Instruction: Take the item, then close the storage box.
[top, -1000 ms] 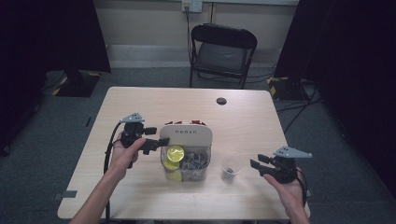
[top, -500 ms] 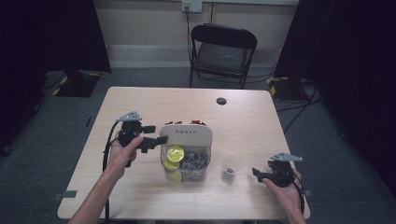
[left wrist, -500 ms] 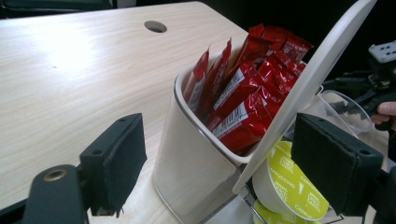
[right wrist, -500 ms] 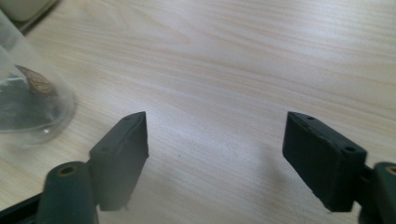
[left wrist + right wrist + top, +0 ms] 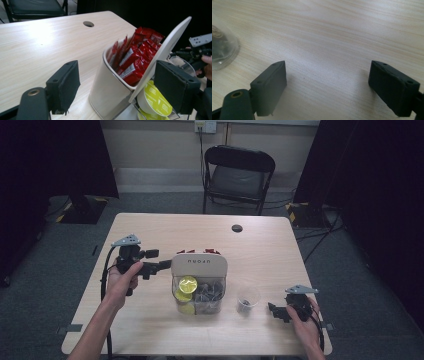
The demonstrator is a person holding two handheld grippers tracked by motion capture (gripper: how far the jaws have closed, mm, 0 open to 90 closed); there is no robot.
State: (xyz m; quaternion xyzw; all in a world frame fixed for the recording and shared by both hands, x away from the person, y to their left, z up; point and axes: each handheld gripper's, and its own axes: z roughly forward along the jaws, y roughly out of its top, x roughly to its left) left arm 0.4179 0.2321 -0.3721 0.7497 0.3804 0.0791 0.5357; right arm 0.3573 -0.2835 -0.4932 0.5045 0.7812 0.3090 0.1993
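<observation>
A white holder stands mid-table, red sachets in its back part and yellow capsules and dark capsules in its clear front part. My left gripper is open just left of it. In the left gripper view the left gripper has its jaws on either side of the white holder, not touching; red sachets and a yellow capsule show. My right gripper is open and low over the table, right of a clear cup. The right gripper holds nothing; the clear cup sits at the left edge.
A cable hole lies near the table's far edge. A black folding chair stands behind the table. Bare wood spreads in front of the holder and at the far side. The other hand's gripper shows beyond the holder.
The right gripper has come down and nearer the table's front edge, right of the cup. The left gripper has shifted slightly back and left beside the holder.
</observation>
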